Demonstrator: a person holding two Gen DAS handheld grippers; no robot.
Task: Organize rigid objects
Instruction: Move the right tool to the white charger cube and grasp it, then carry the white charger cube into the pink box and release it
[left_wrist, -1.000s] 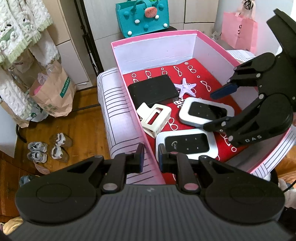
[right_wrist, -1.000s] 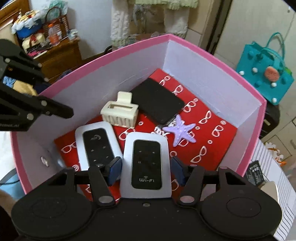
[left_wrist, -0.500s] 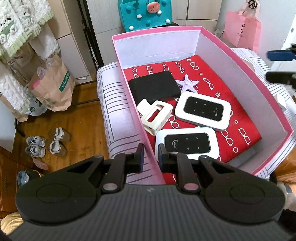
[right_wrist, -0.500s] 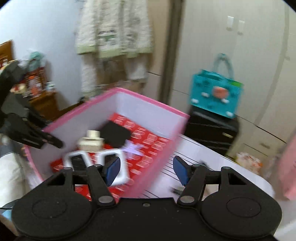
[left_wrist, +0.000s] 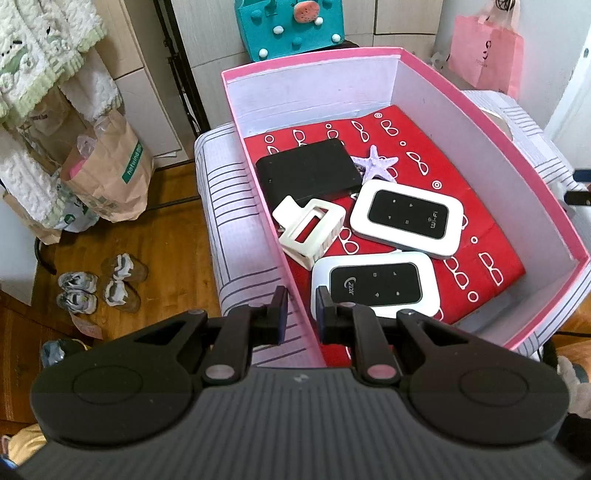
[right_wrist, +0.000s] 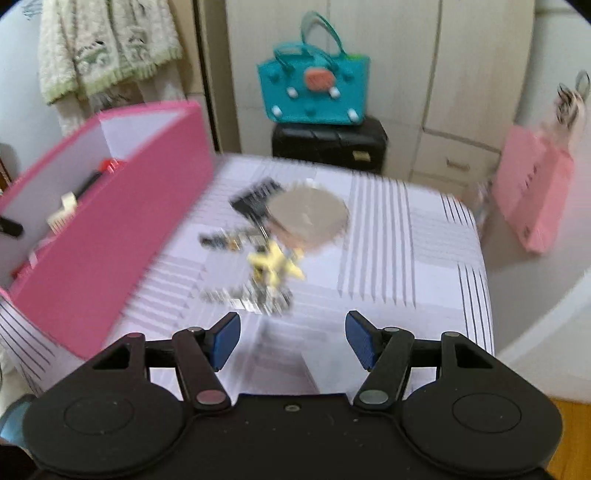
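A pink box (left_wrist: 546, 206) with a red lining holds two white WiFi routers (left_wrist: 406, 218) (left_wrist: 375, 284), a black case (left_wrist: 306, 171), a white hair claw (left_wrist: 308, 230) and a pale starfish (left_wrist: 375, 164). My left gripper (left_wrist: 302, 318) is shut on the box's near left wall. My right gripper (right_wrist: 291, 338) is open and empty above the striped table (right_wrist: 406, 229). Ahead of it lie a yellow starfish (right_wrist: 275, 262), a round mirror (right_wrist: 310, 218), a black comb (right_wrist: 255, 197) and small blurred items (right_wrist: 247, 299). The pink box (right_wrist: 110, 221) stands to its left.
A teal bag (right_wrist: 314, 92) sits on a black case (right_wrist: 328, 146) behind the table. A pink bag (right_wrist: 535, 192) hangs at the right. Paper bags (left_wrist: 107, 173) and shoes (left_wrist: 99, 286) are on the wooden floor at the left.
My right gripper has let go of the WiFi router in the box, lifted out and swung right over the table. The left gripper has held still on the box wall.
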